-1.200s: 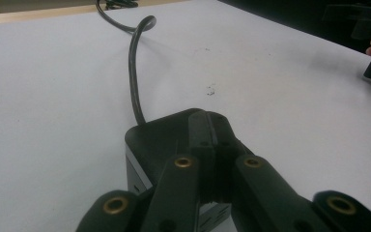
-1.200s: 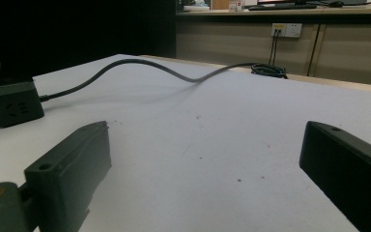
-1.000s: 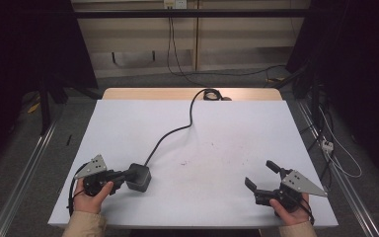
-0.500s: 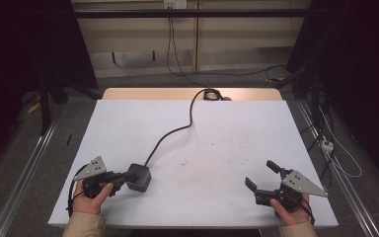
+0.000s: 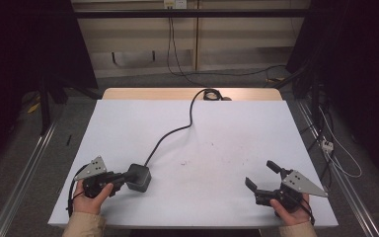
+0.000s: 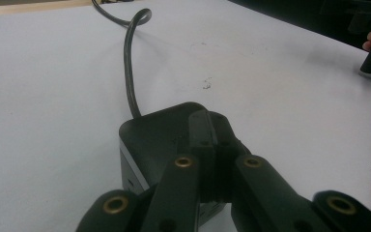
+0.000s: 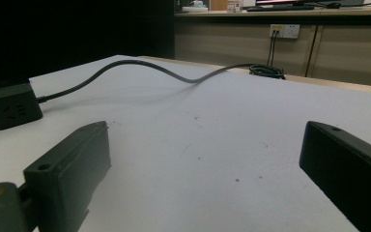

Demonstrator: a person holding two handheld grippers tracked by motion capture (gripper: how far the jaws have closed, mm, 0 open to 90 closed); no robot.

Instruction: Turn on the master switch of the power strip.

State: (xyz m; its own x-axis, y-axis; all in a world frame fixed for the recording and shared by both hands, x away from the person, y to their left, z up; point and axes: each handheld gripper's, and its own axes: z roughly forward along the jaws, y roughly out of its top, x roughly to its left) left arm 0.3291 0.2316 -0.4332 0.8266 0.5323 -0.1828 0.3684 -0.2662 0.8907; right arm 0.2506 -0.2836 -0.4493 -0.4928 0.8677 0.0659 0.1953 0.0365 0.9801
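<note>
White table; left claw closed against black box.

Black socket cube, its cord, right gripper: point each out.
black socket cube (image 5: 139,177), high view, top face.
cord (image 5: 170,133), high view, mid-run on the table.
right gripper (image 5: 263,176), high view, gap between its open jaws.

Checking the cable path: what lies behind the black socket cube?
Behind the black cube-shaped socket block, its dark cable snakes across the white table to a coil at the far edge. The closed left gripper covers the cube's near top.
</note>
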